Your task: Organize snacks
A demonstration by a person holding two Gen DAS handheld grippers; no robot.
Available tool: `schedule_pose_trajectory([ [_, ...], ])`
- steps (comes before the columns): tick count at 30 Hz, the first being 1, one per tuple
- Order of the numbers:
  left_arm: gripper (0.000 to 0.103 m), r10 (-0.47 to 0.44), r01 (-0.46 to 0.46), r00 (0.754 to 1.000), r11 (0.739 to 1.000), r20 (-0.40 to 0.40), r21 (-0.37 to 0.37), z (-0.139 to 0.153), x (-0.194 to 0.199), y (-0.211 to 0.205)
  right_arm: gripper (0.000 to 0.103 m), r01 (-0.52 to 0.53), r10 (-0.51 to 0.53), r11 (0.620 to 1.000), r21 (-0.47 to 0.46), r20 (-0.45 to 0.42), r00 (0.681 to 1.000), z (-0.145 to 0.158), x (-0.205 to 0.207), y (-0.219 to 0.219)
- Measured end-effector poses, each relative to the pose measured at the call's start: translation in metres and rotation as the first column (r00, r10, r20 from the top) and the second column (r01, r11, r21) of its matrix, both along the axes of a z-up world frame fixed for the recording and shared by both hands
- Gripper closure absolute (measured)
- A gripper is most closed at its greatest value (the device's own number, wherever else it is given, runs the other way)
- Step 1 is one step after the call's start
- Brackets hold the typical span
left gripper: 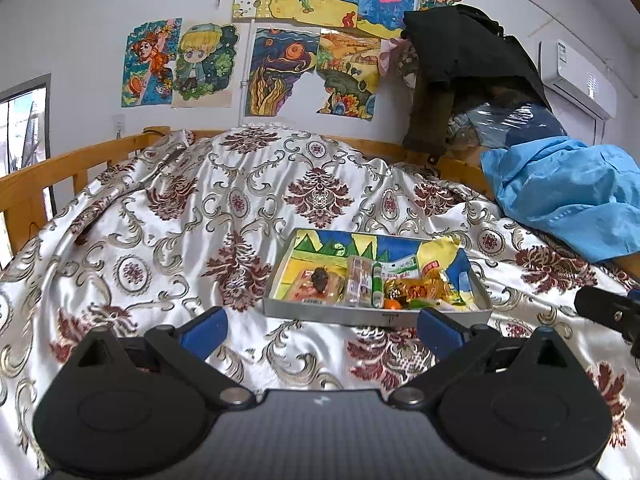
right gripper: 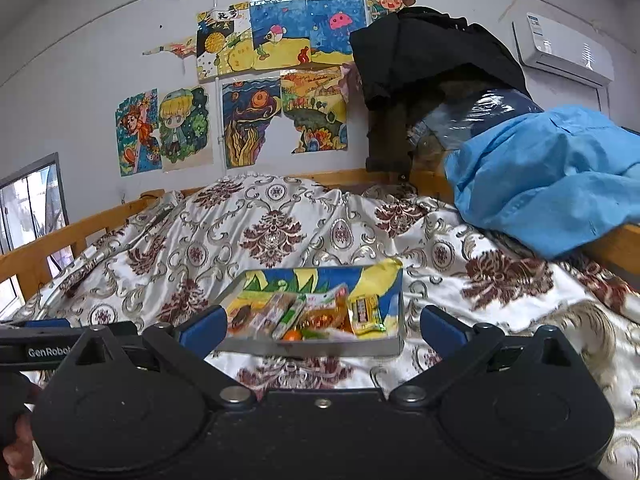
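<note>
While bed's patterned cover (left gripper: 248,208) sags soft under everything, shallow tray (left gripper: 376,316) sits near edge, right of centre. Snack packets (left gripper: 400,280) lie bunched at tray's right half; small orange sweet (left gripper: 392,303) by near rim. Left gripper (left gripper: 320,332) and right gripper (right gripper: 320,330) both spread wide, holding nothing. Advice: approach low, straighten one packet at a time, avoid tipping tray on soft cover.

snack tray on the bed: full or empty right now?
Partly full. The tray holds wrapped snacks along its near and right side; its painted bottom shows bare at the back left.
</note>
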State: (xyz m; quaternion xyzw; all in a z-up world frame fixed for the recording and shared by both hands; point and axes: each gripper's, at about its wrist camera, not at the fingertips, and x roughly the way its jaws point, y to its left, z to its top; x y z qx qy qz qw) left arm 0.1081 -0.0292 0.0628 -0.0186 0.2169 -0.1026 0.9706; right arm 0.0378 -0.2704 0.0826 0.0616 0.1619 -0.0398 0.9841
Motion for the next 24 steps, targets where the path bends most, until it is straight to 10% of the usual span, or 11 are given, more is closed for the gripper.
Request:
schedule_pose_trajectory([
  [24, 0.0, -0.015, 0.015, 1.0, 0.999, -0.008, 0.031, -0.014, -0.021, 0.002, 0.001, 0.011, -0.01, 1.0, 0.023, -0.058, 0.998, -0.023, -0.017, 0.003],
])
